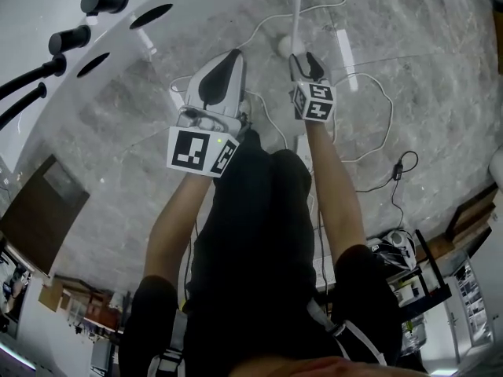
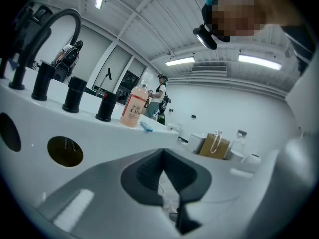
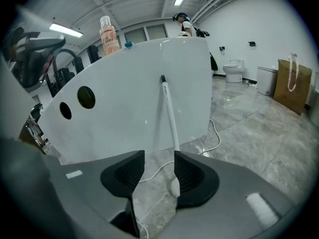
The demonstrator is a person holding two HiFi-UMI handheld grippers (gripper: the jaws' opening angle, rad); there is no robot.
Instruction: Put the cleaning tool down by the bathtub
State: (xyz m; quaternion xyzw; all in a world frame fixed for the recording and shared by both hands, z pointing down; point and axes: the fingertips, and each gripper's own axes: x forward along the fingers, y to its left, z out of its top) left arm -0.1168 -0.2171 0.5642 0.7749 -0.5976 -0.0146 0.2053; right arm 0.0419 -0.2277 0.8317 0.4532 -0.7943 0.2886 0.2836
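Right gripper (image 3: pixel 158 171), jaws spread, straddles the thin white cleaning wand (image 3: pixel 169 116) leaning on the white bathtub (image 3: pixel 124 91), left gripper (image 2: pixel 163 167) pressed together; placed, I judge, so back straight out.

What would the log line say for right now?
left tongs: shut, empty | right tongs: open | cleaning tool: leaning on bathtub, ungripped
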